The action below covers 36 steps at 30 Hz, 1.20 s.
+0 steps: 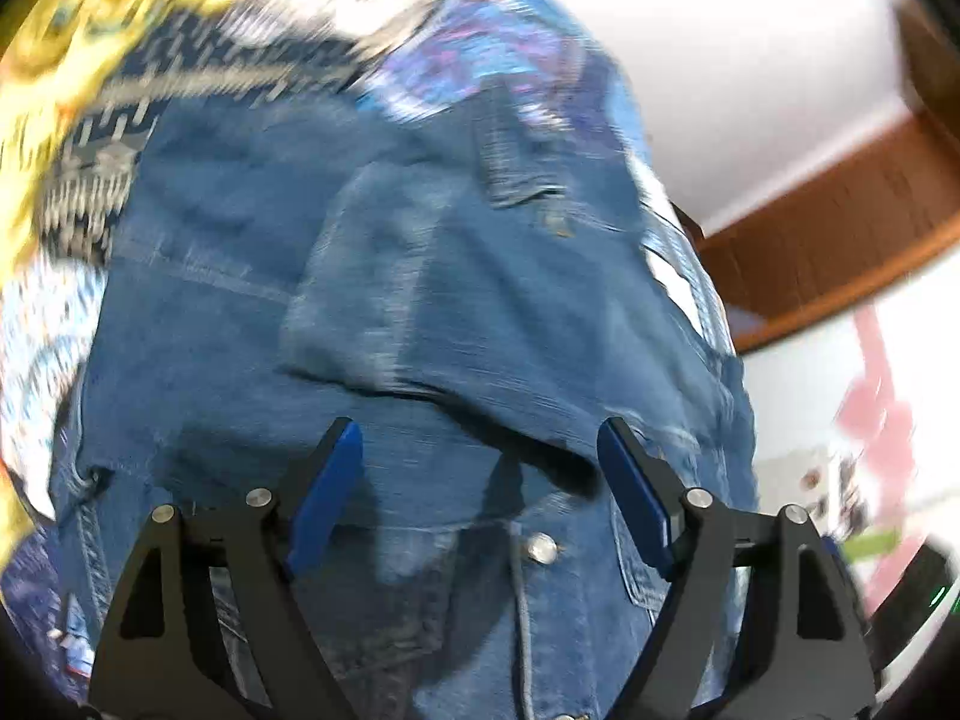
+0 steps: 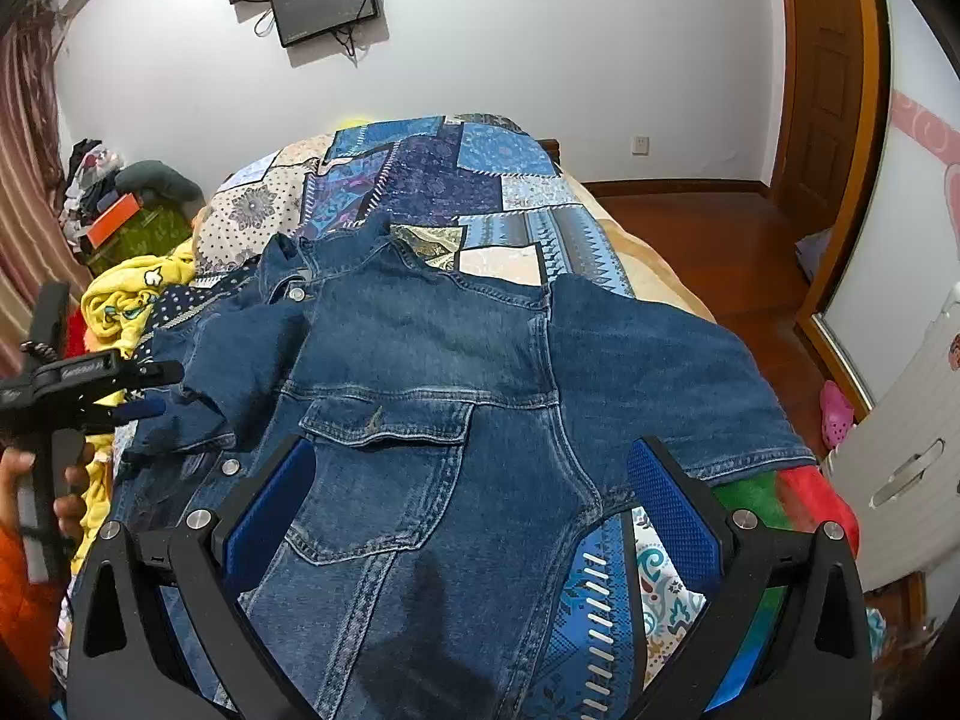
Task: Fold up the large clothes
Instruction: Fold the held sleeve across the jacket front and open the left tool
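Note:
A blue denim jacket point(image 2: 420, 360) lies front up on the patchwork bedspread point(image 2: 432, 174), collar at the far end. Its left sleeve is folded in across the chest; its right sleeve point(image 2: 660, 360) lies spread out to the right. My right gripper point(image 2: 474, 468) is open and empty, hovering over the jacket's lower front near a chest pocket point(image 2: 384, 420). My left gripper point(image 1: 480, 450) is open and empty, close above the denim point(image 1: 420, 300); the left wrist view is blurred. It also shows from the side in the right wrist view point(image 2: 147, 390), at the folded sleeve's cuff.
A yellow garment point(image 2: 132, 300) lies on the bed's left side. A red and green cloth point(image 2: 798, 498) lies by the right sleeve. A white cabinet point(image 2: 900, 456) stands at the right, a wooden door point(image 2: 834, 90) behind, clutter at far left point(image 2: 120, 204).

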Each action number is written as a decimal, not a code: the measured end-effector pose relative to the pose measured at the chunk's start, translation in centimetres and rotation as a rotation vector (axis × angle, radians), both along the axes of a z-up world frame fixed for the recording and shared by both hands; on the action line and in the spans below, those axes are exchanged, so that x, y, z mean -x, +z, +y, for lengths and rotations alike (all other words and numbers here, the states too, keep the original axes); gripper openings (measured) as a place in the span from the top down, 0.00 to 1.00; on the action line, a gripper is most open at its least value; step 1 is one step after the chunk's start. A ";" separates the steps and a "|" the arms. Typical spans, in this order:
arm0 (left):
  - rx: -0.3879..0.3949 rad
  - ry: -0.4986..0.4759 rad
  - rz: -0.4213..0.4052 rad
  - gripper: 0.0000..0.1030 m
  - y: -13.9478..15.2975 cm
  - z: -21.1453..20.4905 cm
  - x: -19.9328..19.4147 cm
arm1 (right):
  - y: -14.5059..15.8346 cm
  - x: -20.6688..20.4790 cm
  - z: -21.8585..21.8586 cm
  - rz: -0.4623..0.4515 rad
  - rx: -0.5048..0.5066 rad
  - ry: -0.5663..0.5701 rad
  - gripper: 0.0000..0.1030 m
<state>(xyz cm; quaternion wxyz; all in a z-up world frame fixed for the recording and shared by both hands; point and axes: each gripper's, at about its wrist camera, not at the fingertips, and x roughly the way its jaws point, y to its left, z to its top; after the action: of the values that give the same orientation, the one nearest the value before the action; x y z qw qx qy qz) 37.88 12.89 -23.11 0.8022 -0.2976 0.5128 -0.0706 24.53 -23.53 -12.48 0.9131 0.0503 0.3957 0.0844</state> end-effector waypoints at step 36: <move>-0.271 -0.436 -0.152 0.81 2.8 -22.6 -5.6 | -2.1 1.2 -9.6 0.071 -0.020 -0.218 0.00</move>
<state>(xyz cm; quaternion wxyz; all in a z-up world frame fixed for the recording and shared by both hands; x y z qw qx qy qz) 43.50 -9.73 -20.29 0.8367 -0.0636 0.5078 -0.1947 23.32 -33.17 -14.60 0.9018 0.1049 0.4191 -0.0134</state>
